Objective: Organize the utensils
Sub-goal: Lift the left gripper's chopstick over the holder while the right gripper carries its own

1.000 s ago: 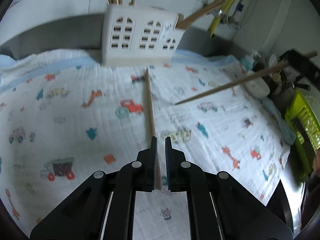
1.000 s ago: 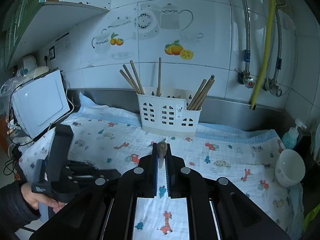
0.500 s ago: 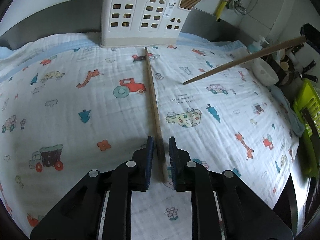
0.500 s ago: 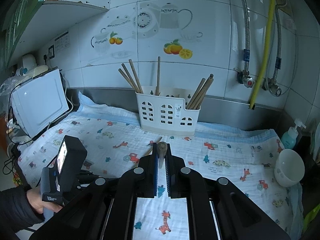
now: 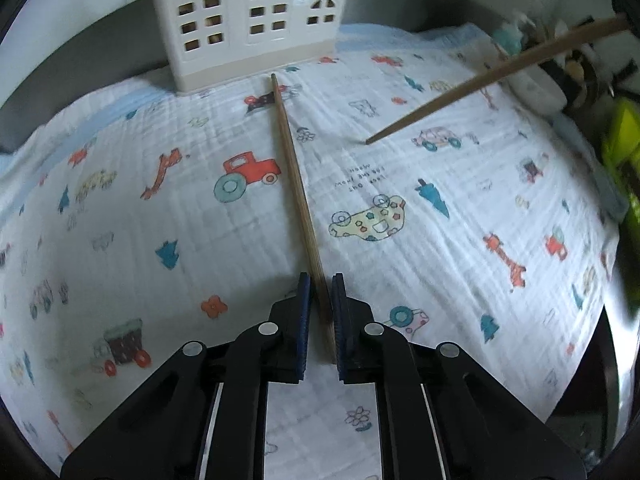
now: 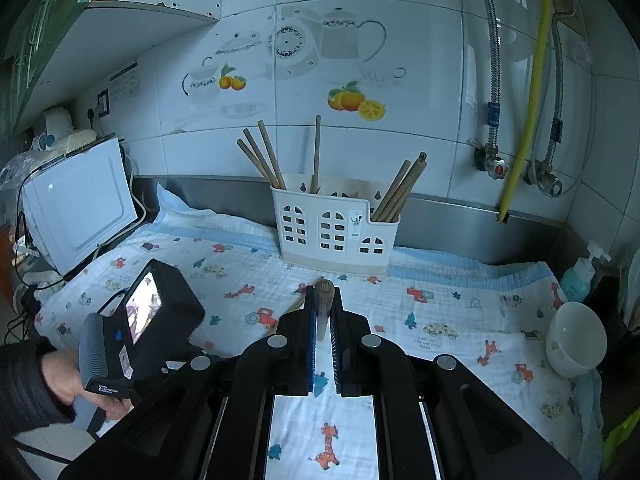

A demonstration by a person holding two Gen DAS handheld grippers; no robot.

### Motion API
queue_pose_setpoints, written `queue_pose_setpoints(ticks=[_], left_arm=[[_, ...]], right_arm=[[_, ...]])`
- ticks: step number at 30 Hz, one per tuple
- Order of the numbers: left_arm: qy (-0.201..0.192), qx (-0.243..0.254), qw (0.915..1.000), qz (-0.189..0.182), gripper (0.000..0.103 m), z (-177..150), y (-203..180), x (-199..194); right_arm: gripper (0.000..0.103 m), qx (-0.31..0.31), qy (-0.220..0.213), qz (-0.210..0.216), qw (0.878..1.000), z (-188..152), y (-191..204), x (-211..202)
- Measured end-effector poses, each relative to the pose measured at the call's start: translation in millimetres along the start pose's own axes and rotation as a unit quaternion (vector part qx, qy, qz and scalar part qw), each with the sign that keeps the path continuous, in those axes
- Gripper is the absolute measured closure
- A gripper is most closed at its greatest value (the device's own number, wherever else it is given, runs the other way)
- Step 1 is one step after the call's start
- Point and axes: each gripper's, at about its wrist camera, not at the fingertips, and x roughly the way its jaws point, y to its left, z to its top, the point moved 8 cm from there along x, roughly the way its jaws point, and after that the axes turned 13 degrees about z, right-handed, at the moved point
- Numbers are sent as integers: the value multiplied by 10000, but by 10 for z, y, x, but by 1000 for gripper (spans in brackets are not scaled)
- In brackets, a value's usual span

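A wooden chopstick (image 5: pixel 294 184) lies on the printed cloth, pointing at the white utensil holder (image 5: pixel 248 20). My left gripper (image 5: pixel 319 286) is low over the cloth, its jaws slightly apart on either side of the chopstick's near end, not clamped. My right gripper (image 6: pixel 322 300) is shut on a second chopstick (image 6: pixel 323 296), seen end-on; in the left wrist view that chopstick (image 5: pixel 492 76) hangs above the cloth at the right. The holder (image 6: pixel 334 228) stands at the back wall with several chopsticks in it.
A white bowl (image 6: pixel 576 338) and a soap bottle (image 6: pixel 580 276) stand at the cloth's right end. A white appliance (image 6: pixel 76 208) stands at the left. A green rack (image 5: pixel 624 148) is past the right edge. The printed cloth (image 6: pixel 460 312) covers the counter.
My left gripper has dropped lower and moved forward along the lying chopstick, and its jaws have opened a little around the near end. My right gripper holds still with its chopstick.
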Motion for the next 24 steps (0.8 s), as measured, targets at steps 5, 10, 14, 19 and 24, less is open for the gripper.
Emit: queue_pose_setpoints(ticks=[5,10,14,19,24], left_arm=[[-303,-357,9988,-171,97,65,116,-89],[-829,-813,9926,-360,98,191,299,-338],[-1297,-1033,9853,-406,98,287,356,-573],[-1813,-1175,9758,-344,98,422,394,-836],[-2131,-1191,9691,-366,98,520,379,-1011]], right_arm=[[96,35,-64,-18,10000,7,-20,-45],[97,62,-129,-18,9999,33,-51,-75],[97,94,-197,-20,9998,77,-68,-101],[97,49,-283,-22,9996,156,-54,-135],[97,86,-378,41,9992,278,-61,-136]])
